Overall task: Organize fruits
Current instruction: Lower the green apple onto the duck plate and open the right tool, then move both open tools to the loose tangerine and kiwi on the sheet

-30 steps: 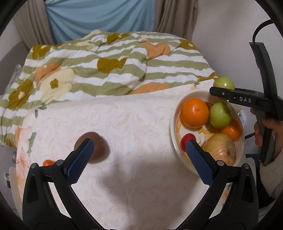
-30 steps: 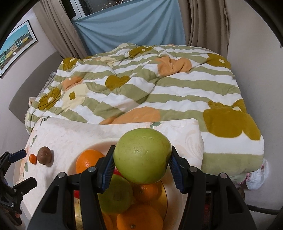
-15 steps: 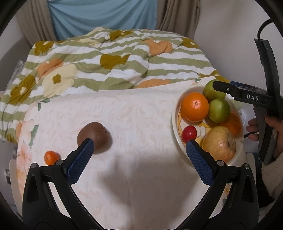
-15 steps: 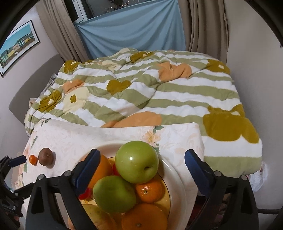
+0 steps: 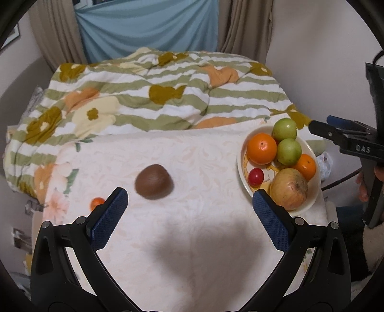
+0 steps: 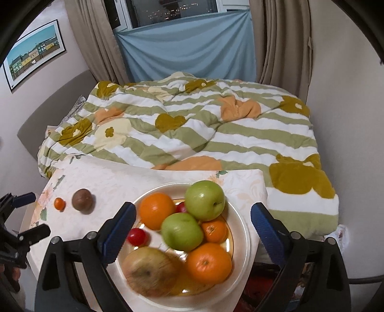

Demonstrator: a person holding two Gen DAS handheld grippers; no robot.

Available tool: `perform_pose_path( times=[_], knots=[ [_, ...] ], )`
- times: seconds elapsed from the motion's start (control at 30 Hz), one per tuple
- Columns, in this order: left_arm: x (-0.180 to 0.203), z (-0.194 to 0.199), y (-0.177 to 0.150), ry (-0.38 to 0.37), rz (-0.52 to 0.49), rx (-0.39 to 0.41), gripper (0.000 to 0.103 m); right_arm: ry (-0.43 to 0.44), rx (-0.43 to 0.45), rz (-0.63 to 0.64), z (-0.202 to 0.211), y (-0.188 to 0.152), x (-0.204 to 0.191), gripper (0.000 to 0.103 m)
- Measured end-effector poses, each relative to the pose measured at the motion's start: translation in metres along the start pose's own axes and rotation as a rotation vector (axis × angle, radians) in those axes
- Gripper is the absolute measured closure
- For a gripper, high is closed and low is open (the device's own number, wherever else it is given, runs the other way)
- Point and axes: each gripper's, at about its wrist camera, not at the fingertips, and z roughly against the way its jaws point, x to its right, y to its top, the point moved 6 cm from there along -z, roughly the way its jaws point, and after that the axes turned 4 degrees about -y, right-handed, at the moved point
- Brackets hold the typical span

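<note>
A home bedroom: a bed fills most of the room, covered by a quilt striped in green and white with orange and mustard flower shapes. Beige curtains hang on both sides of a night-dark window, its lower part draped with a blue cloth. A framed picture of coloured houses hangs on the pale wall. At the foot of the bed stands a small desk under a floral cloth, carrying a plate of fruit.

Glossy green apple on a smooth glazed plate; matt patterned cloth beneath.
</note>
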Motion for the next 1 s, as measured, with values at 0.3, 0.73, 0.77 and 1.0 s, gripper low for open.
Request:
perform_pose_path(
  times=[0.3, 0.73, 0.77, 1.0],
  knots=[
    [-0.036, 0.051, -0.004, 0.008, -0.017, 0.055, 0.000, -0.039, 0.082, -0.013, 0.059, 0.004, -0.048, 0.008],
    [-0.126, 0.071, -0.024, 0.031, -0.062, 0.044, 0.000, -0.085, 0.066, -0.032, 0.063, -0.005, -0.147, 0.008],
    [-0.133, 0.070, -0.025, 0.034, -0.063, 0.038, 0.000, -0.087, 0.058, -0.034, 0.060, -0.007, -0.155, 0.008],
    [-0.187, 0.055, -0.036, 0.005, -0.068, 0.002, 0.000, -0.113, 0.023, -0.043, 0.031, -0.012, -0.198, 0.008]
  ],
)
